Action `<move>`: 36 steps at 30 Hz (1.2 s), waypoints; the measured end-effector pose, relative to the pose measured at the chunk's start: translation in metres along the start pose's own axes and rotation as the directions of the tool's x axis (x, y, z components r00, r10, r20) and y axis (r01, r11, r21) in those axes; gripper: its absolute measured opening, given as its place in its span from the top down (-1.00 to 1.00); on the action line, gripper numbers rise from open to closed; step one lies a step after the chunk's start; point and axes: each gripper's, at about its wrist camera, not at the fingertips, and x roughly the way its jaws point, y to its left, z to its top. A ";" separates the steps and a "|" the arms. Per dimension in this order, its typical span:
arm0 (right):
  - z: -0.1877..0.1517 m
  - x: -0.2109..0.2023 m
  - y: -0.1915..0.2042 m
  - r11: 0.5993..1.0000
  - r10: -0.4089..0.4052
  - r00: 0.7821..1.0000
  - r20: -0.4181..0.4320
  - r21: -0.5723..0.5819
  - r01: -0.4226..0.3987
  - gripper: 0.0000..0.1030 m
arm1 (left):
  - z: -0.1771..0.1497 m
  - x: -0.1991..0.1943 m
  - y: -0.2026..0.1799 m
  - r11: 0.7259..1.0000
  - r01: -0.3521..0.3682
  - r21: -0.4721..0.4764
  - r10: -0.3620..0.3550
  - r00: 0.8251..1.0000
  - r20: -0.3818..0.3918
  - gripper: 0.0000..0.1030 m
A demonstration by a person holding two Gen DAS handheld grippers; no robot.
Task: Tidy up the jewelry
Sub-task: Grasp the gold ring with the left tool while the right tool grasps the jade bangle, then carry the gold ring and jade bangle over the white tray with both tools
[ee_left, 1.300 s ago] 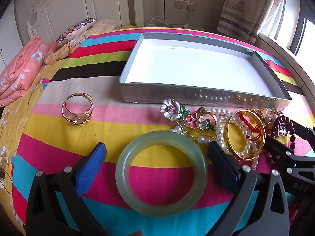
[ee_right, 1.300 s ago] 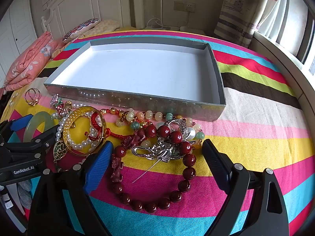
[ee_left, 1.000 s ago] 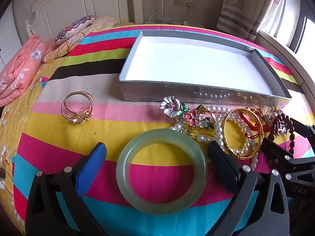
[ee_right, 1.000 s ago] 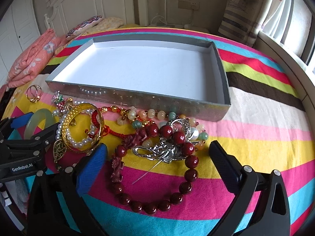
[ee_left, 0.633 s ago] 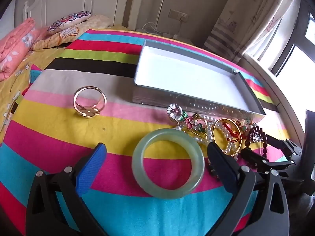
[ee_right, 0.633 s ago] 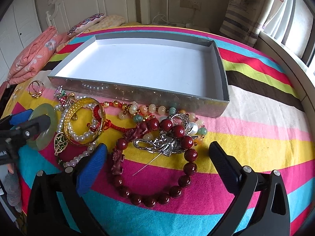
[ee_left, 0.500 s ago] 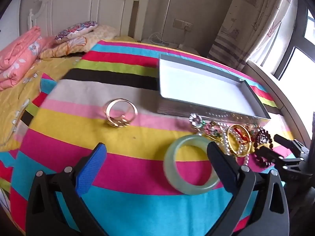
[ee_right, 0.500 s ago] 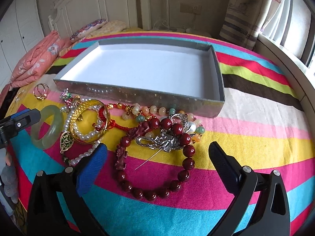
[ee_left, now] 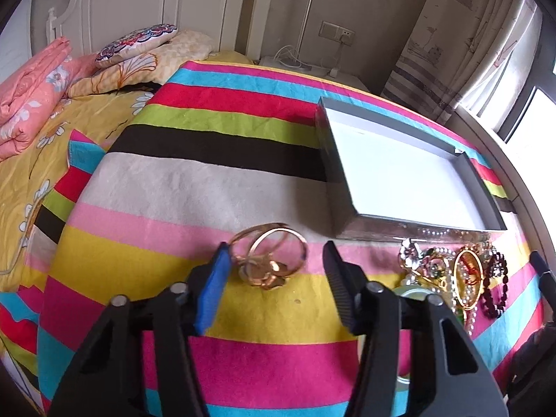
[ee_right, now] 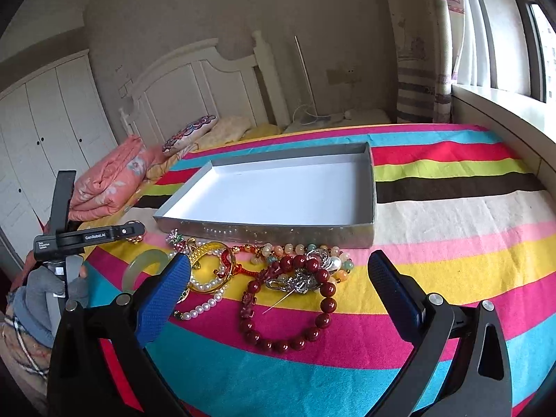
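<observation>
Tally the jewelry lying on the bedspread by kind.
Bangles: 2, jade bangle and gold bangle
Bead strands: 3, red beads, pearls, pastel beads
Brooches: 2, flower brooch, silver brooch
Rings: 1, gold ring
Total: 8

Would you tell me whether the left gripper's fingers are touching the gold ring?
Cannot tell. In the left wrist view the gold ring sits between the fingers; the blue pad overlaps its left edge, and a gap shows on the right.
</observation>
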 end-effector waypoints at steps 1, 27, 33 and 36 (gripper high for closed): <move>0.001 -0.001 0.002 1.000 0.001 1.000 -0.002 -0.007 -0.001 -0.86 | -0.001 0.000 0.000 1.000 0.000 0.001 0.000 1.000 0.009 0.17; -0.031 0.099 0.210 0.740 0.017 0.900 -0.435 -0.600 -0.304 0.43 | -0.019 -0.030 0.012 0.988 0.133 -0.080 -0.118 0.979 0.164 0.17; -0.028 0.112 0.205 0.767 0.035 0.888 -0.459 -0.558 -0.319 0.62 | -0.019 -0.030 0.012 0.987 0.141 -0.078 -0.127 0.978 0.166 0.17; -0.029 0.108 0.199 0.769 0.069 0.887 -0.456 -0.542 -0.338 0.68 | -0.019 -0.031 0.012 0.987 0.141 -0.080 -0.126 0.978 0.167 0.17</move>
